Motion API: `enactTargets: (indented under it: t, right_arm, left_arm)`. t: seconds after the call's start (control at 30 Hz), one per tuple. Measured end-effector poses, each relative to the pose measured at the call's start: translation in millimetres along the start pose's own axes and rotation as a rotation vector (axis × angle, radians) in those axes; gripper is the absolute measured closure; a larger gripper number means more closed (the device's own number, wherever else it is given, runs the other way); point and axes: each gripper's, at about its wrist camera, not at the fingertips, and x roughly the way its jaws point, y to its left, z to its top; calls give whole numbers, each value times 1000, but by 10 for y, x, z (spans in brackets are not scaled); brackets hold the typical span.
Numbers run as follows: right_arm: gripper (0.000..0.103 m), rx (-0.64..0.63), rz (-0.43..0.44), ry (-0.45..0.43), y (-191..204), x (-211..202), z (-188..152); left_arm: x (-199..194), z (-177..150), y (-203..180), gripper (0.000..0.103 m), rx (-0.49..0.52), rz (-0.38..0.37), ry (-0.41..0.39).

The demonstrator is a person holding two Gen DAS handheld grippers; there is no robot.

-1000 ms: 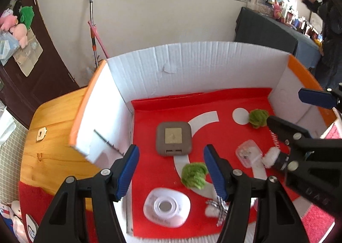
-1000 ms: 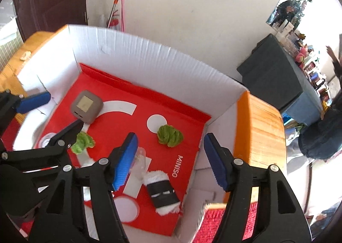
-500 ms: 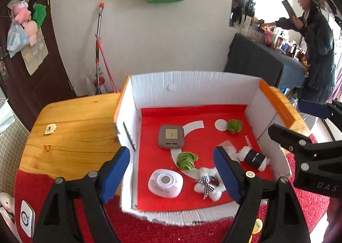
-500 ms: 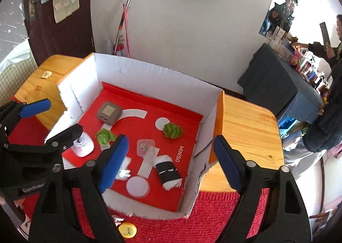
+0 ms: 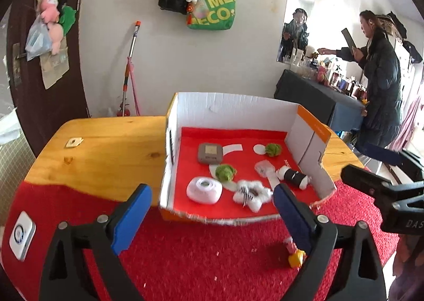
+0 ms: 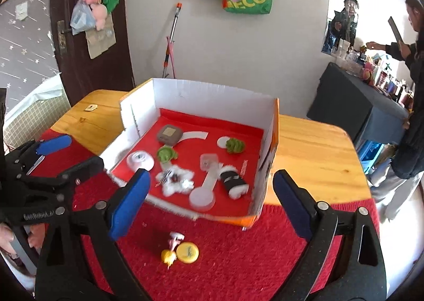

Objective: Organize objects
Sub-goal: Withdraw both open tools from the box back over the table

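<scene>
— Wooden counter [image 5: 106, 147] under a red mat [image 5: 212, 253], white wall behind. Cardboard box [image 5: 233, 107] as the landmark. Already inside the box: grey square case [image 5: 210, 153], two green plush bits [image 5: 225, 171] [image 5: 273, 149], white round device [image 5: 204, 189], fluffy white bow [image 5: 250, 193], black-and-white roll [image 5: 292, 176].

— And outside the box?

— Just in front of the box on the mat: yellow disc [image 6: 187, 253], small yellow-and-pink trinket [image 6: 169, 252]. Well to the left of the box: white square gadget [image 5: 22, 234].

— Grippers?

— Left gripper [image 5: 212, 216] and right gripper [image 6: 212, 203] both hovering in front of the box, jaws spread wide, holding nothing.

— Step in hand, then?

— Probably fetching one of the strays in front of the box. Best done by dropping the right gripper straight down over the yellow disc, jaws straddling its rim, closing gently. Worth watching: thin disc on shaggy pile, easy to skid or to pinch mat fibres. Better to keep clear of the trinket touching the disc, then lift over the low torn front wall of the box, not through it.
</scene>
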Motion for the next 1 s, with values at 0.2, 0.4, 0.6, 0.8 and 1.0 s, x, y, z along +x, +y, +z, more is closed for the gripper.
enactTargets:
  t: [0.2, 0.4, 0.6, 0.8, 1.0]
  right_arm:
    - [8, 44, 12, -22, -11, -114, -398]
    - [8, 61, -25, -18, -14, -75, -733]
    - [8, 76, -31, 35, -14, 90, -1035]
    - [8, 100, -26, 90, -64, 235, -1188]
    - [8, 98, -24, 108, -72, 290, -1233]
  left_arm:
    - [-83, -264, 69, 3, -51, -8, -13]
    - [-67, -506, -30, 3, -24, -2, 11]
    - [121, -762, -124, 3, 7, -13, 90]
    - [329, -932, -106, 3, -8, -9, 166]
    - [358, -933, -94, 3, -13, -14, 179]
